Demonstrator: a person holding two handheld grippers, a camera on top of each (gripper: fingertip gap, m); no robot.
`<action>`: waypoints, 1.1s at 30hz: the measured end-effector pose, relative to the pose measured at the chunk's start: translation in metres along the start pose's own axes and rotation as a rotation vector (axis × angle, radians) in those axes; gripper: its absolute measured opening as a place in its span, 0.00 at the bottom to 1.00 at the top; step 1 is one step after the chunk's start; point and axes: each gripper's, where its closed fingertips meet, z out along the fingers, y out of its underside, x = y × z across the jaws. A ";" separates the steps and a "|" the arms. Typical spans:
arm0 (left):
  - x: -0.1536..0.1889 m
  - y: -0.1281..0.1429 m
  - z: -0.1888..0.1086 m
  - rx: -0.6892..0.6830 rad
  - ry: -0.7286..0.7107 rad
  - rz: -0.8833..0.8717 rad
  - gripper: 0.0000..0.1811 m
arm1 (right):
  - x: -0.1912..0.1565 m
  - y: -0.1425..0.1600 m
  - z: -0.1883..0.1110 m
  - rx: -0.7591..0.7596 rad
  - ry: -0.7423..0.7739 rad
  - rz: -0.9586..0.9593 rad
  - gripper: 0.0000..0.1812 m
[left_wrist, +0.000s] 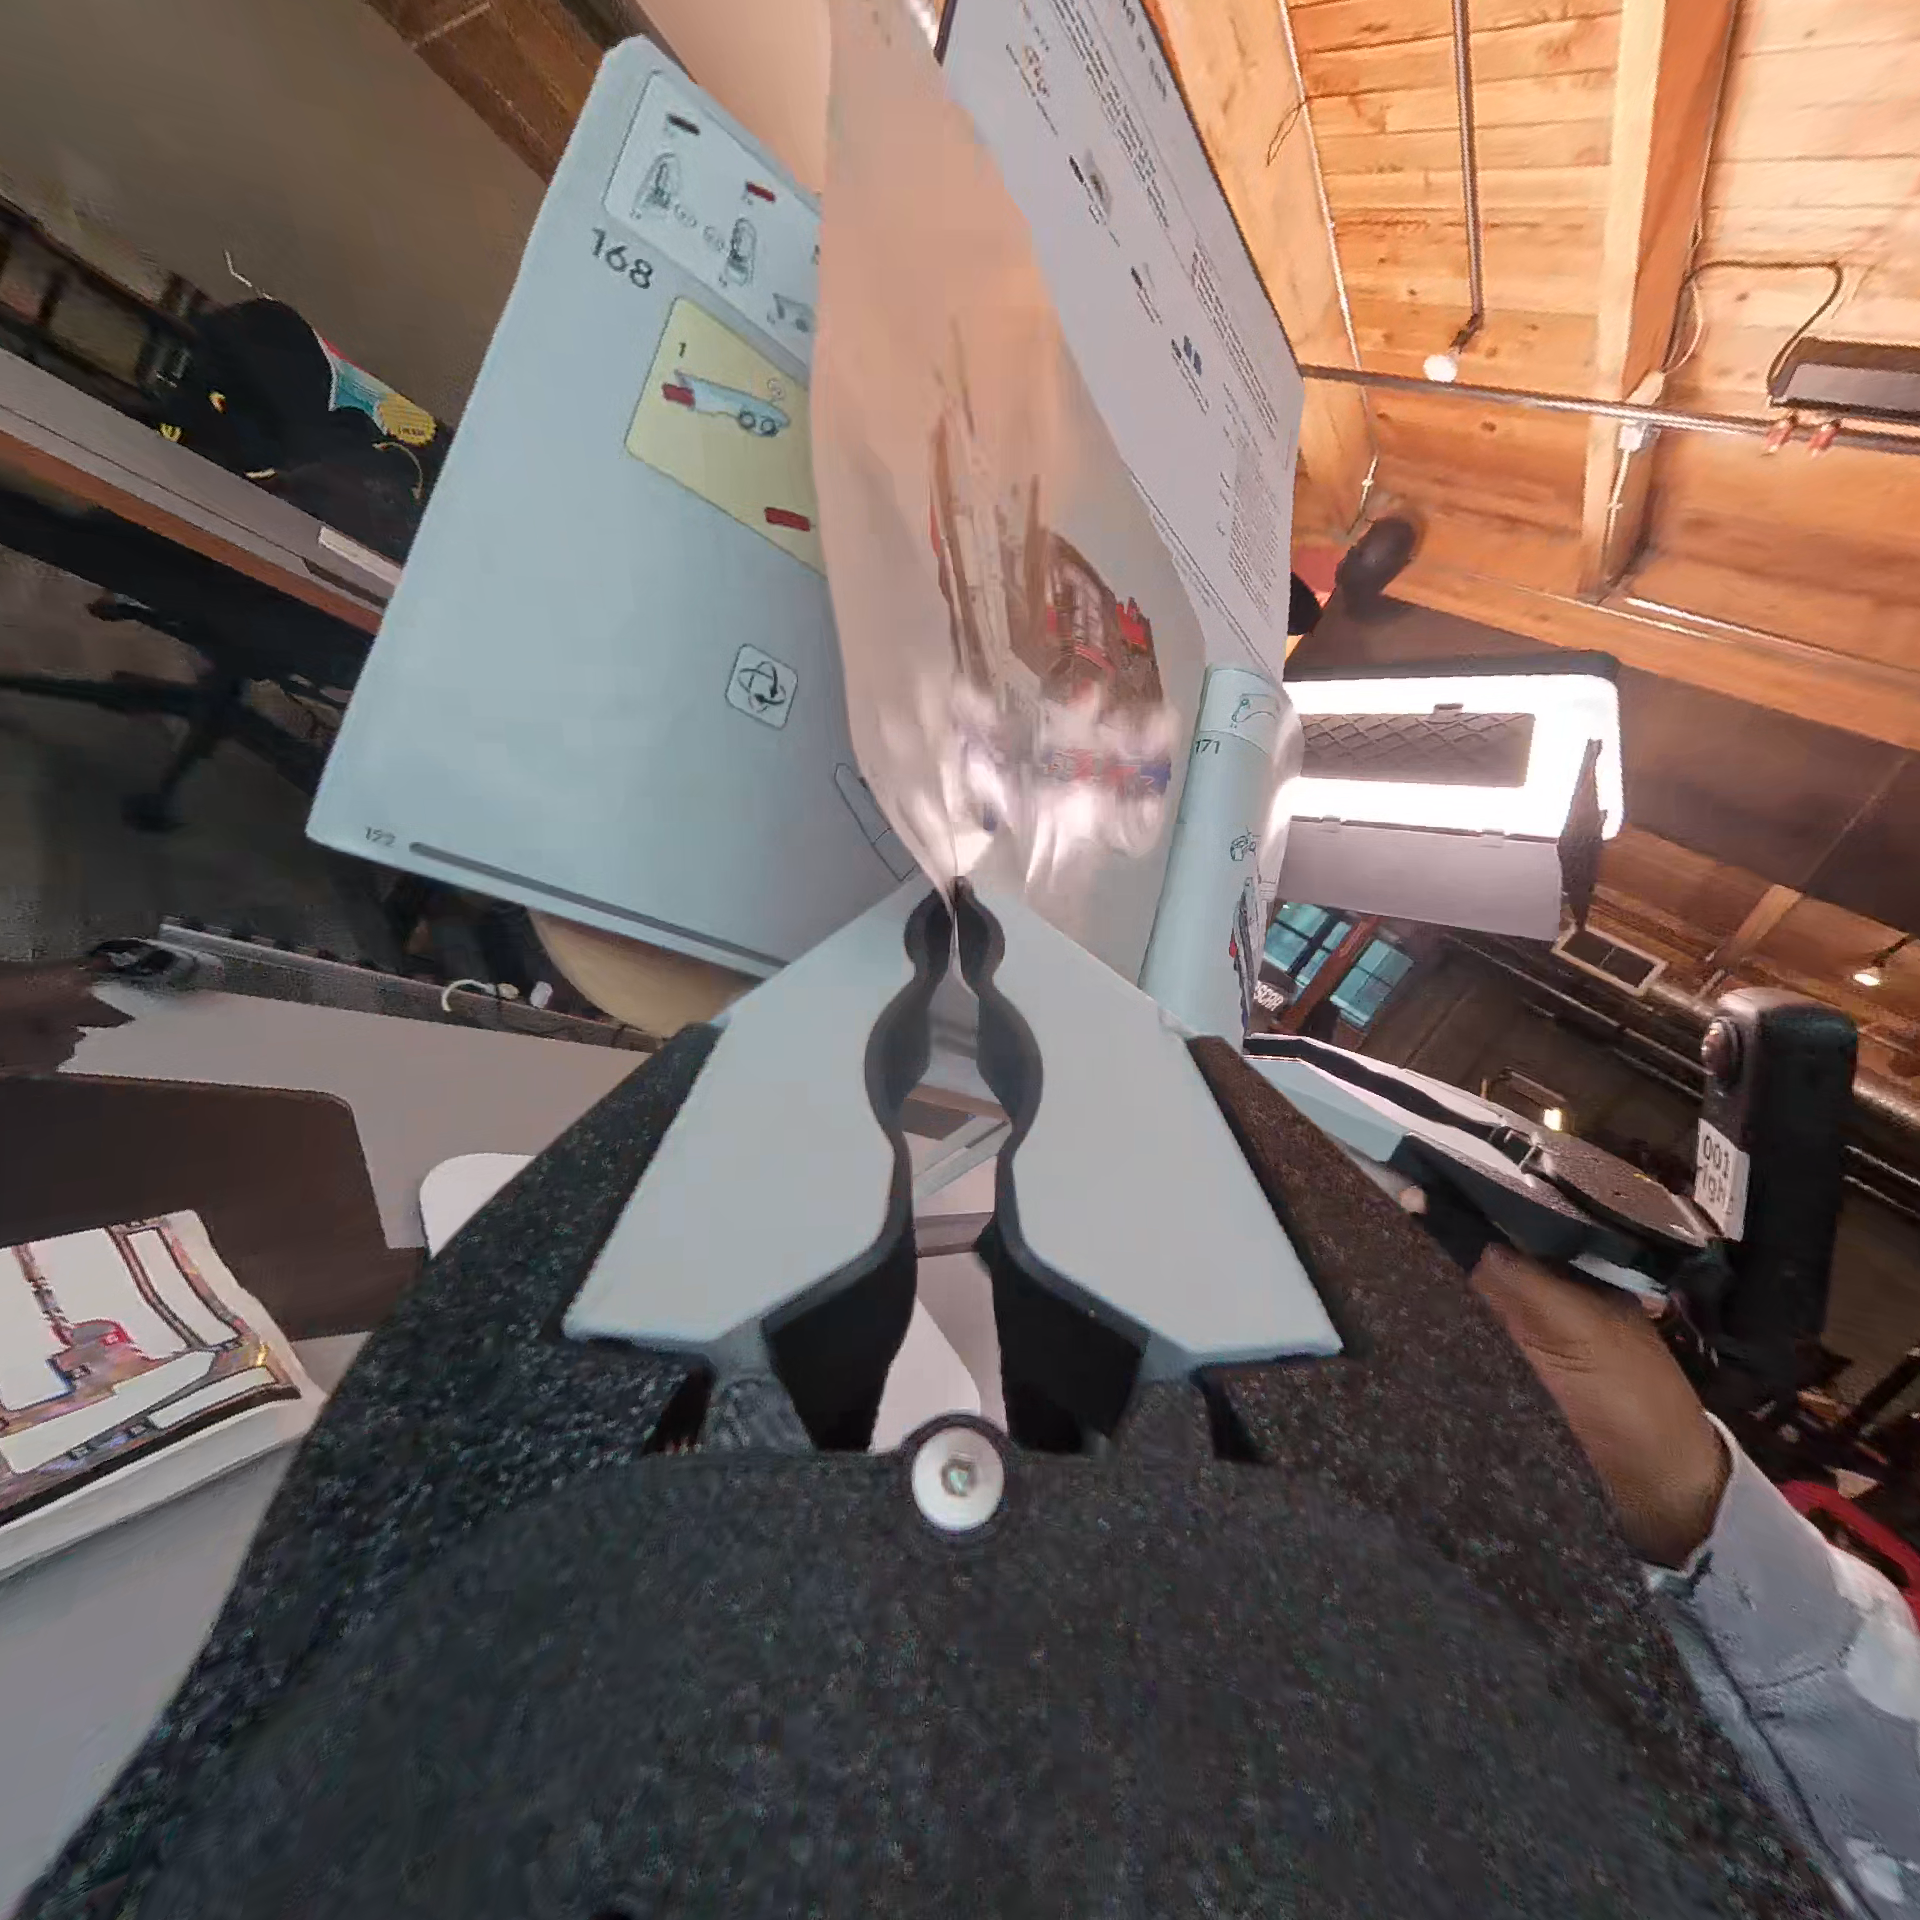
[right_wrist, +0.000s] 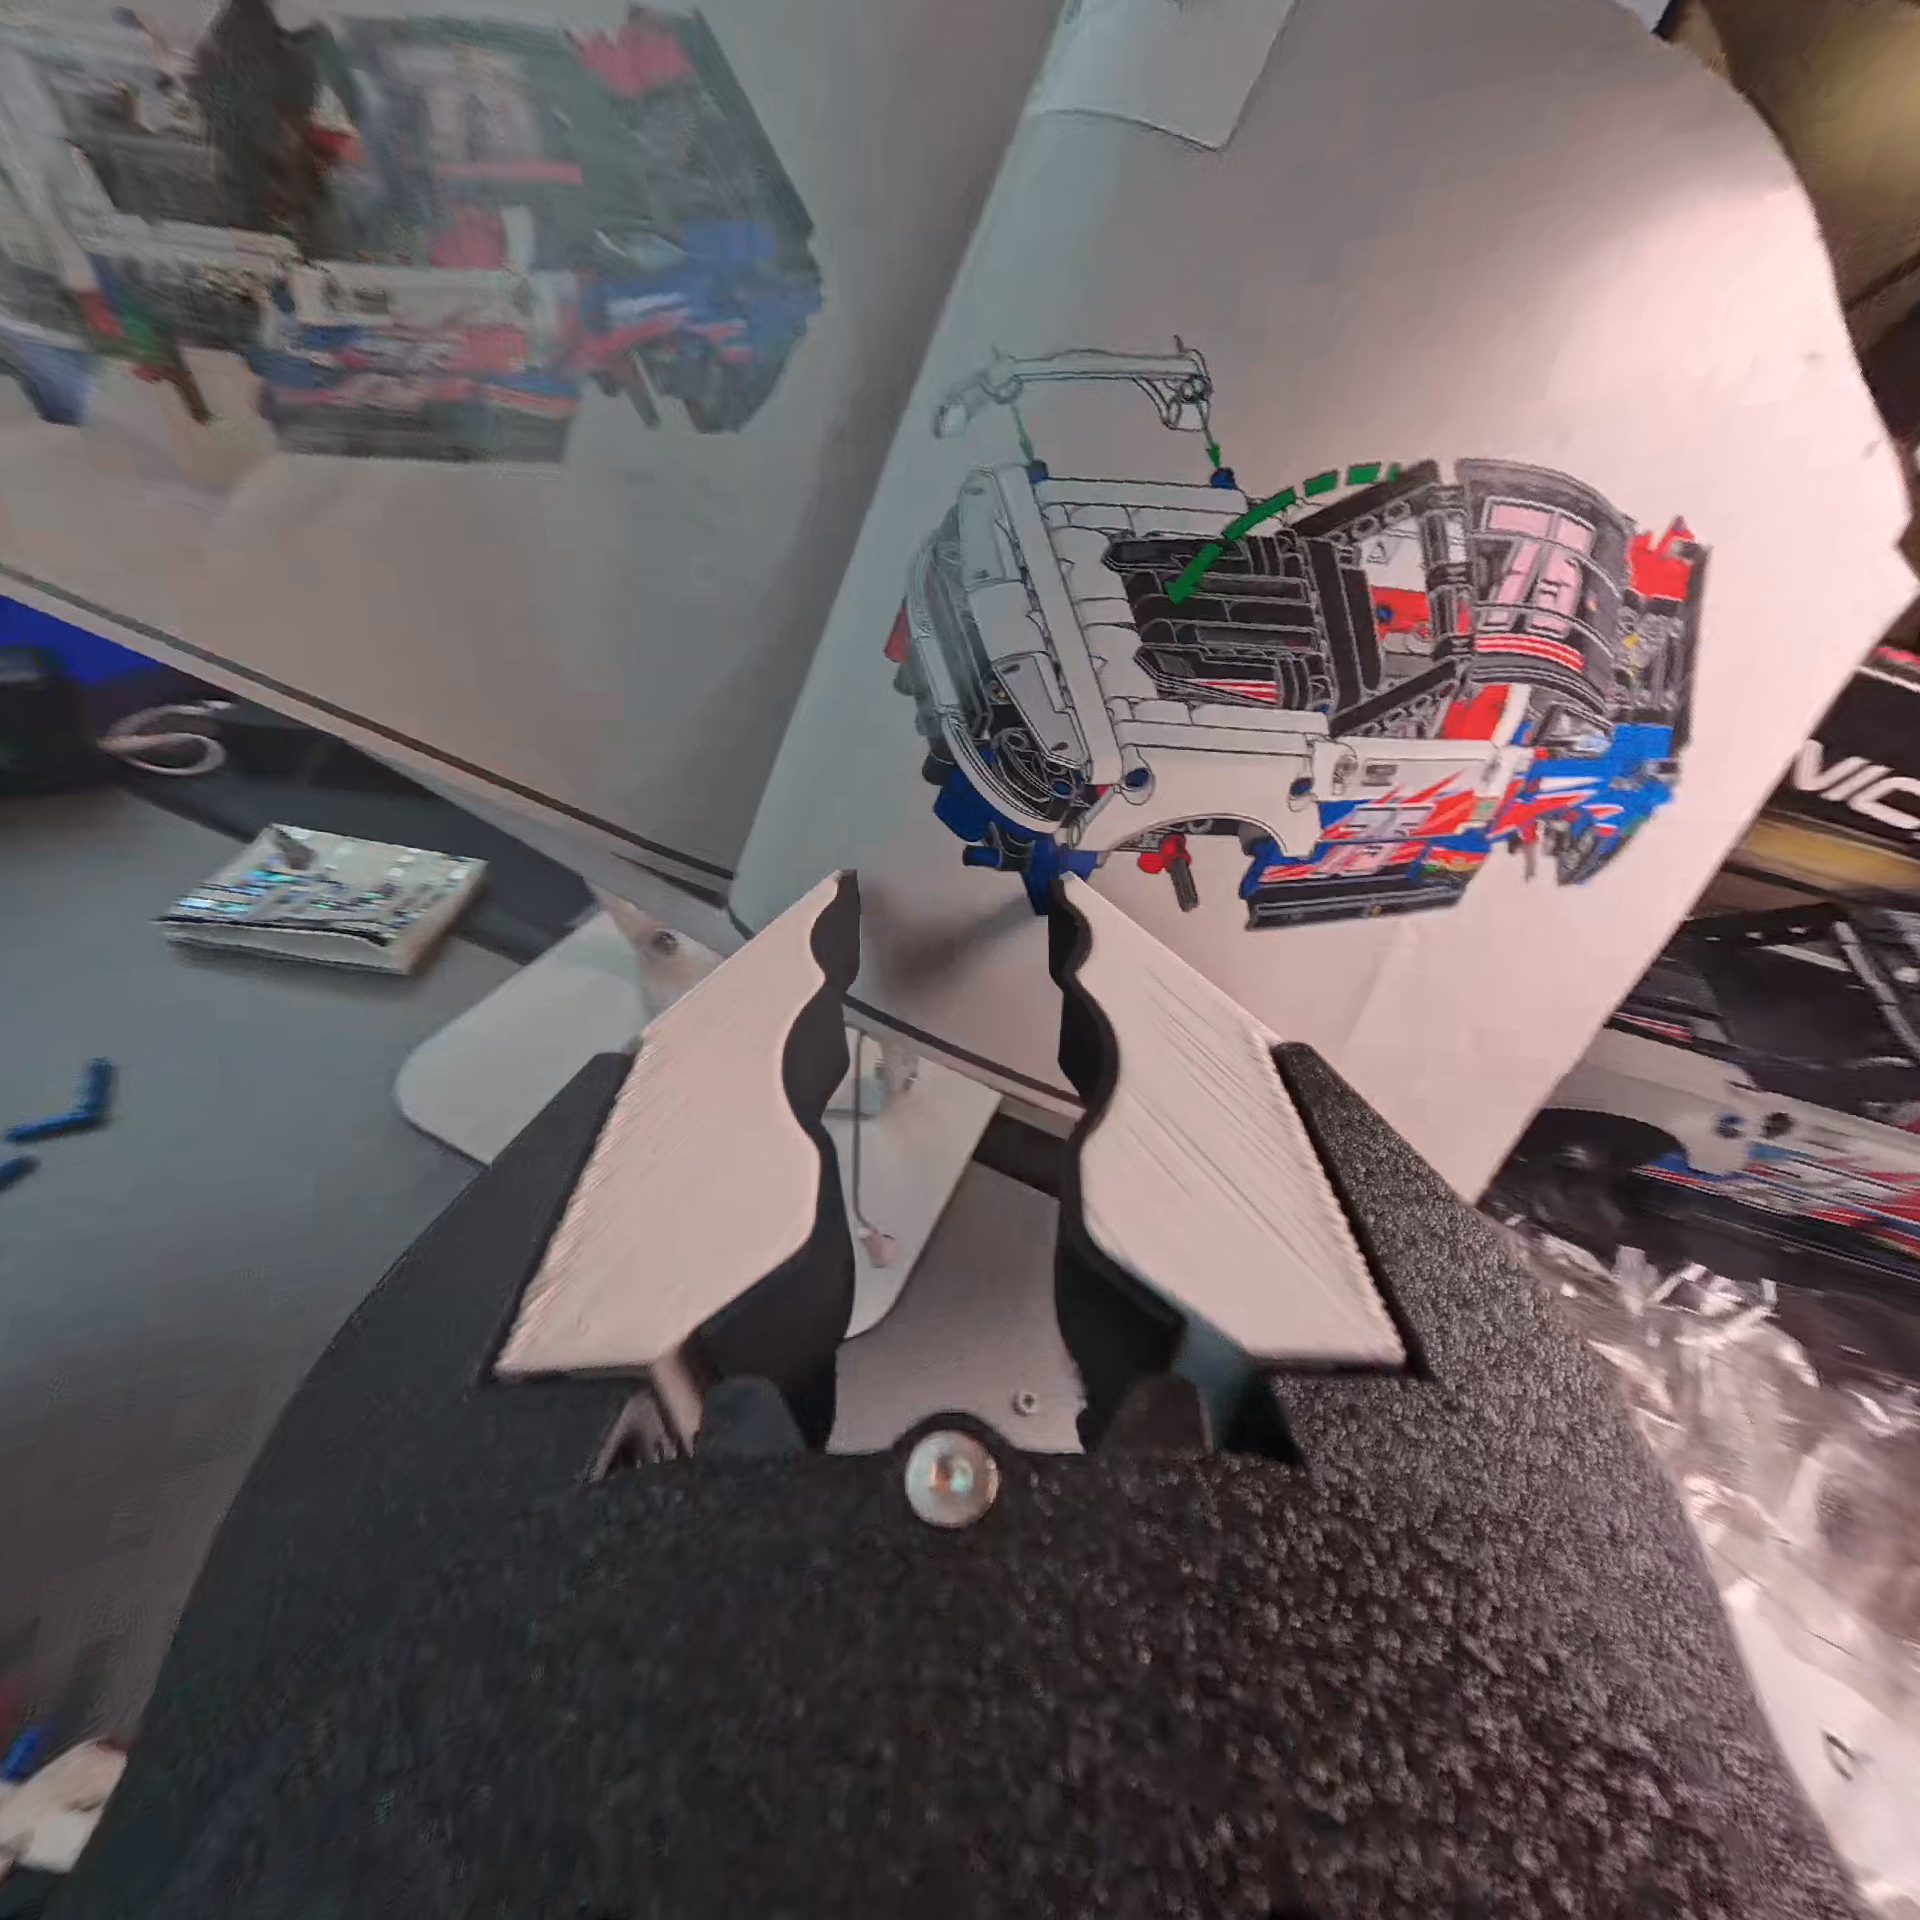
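Upward, left gripper (left_wrist: 956, 904) on page (left_wrist: 997, 520)

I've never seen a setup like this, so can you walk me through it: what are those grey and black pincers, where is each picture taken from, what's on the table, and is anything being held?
Each picture comes from a camera mounted on a hand-held two-finger gripper, looking forward along its fingers. A person holds one in each hand; no robot arm is involved.

In the left wrist view, the left gripper is shut, its tips pinching a page of an open instruction booklet lifted into the air. The other gripper, in a hand, shows at the right.

In the right wrist view, the right gripper is open and holds nothing, its tips close to a page with a car drawing.

On the grey table lie a second booklet and small blue pieces.
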 end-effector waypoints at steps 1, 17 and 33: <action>-0.003 0.003 0.000 0.003 0.007 -0.015 0.00 | 0.006 0.004 0.002 -0.012 0.034 -0.025 0.20; -0.009 0.005 0.001 -0.001 0.028 -0.016 0.00 | 0.023 0.022 0.013 -0.037 0.079 -0.028 0.22; -0.008 0.006 0.000 -0.018 0.019 -0.002 0.00 | 0.021 0.026 0.011 -0.052 0.076 -0.054 0.23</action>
